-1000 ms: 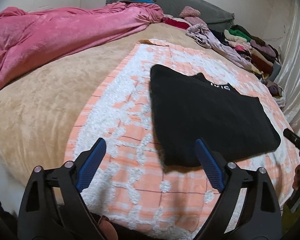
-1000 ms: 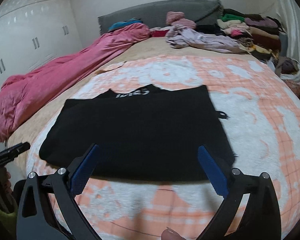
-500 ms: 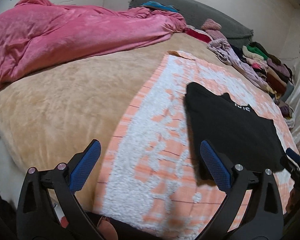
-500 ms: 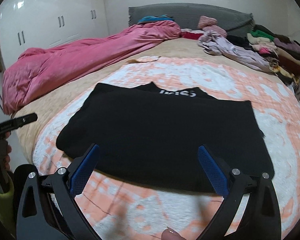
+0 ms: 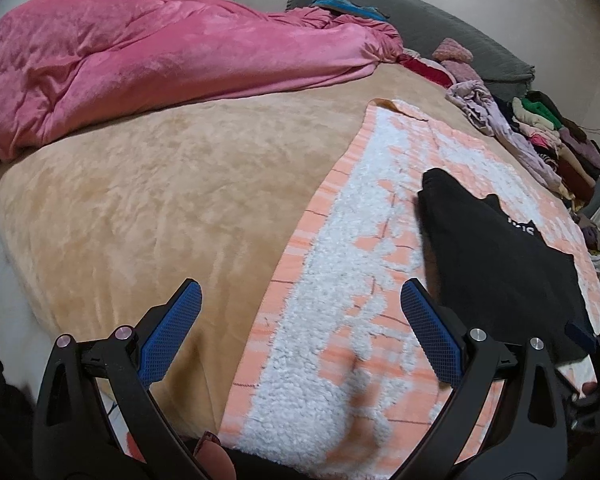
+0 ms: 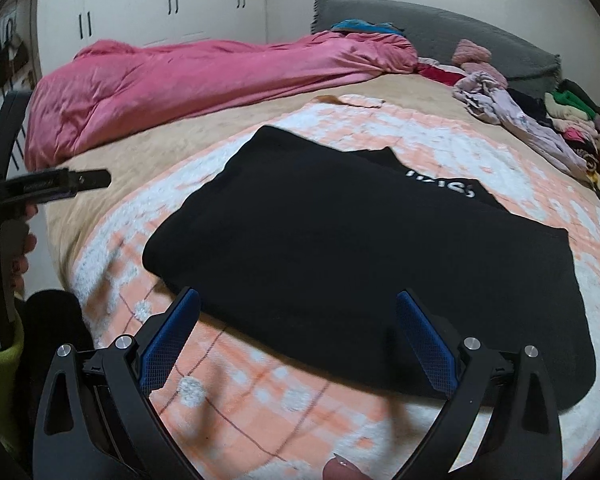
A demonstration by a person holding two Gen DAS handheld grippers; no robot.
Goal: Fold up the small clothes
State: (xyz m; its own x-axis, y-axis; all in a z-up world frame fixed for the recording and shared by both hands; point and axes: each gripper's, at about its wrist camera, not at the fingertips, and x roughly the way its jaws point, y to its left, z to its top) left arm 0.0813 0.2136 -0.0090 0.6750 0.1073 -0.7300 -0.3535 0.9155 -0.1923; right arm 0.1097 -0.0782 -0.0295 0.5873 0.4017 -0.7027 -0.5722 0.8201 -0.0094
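Here, folded black knit garment (image 6: 364, 264) long axis crosswise, directly before spread, empty right fingers (image 6: 298, 340); left fingers (image 5: 300, 332), just opening, empty, off its left.

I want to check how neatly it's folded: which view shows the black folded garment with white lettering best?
The right wrist view: the black folded garment lies whole and central there, edges and lettering visible. The left wrist view shows it squeezed toward the right edge, its near corner hidden behind the gripper.
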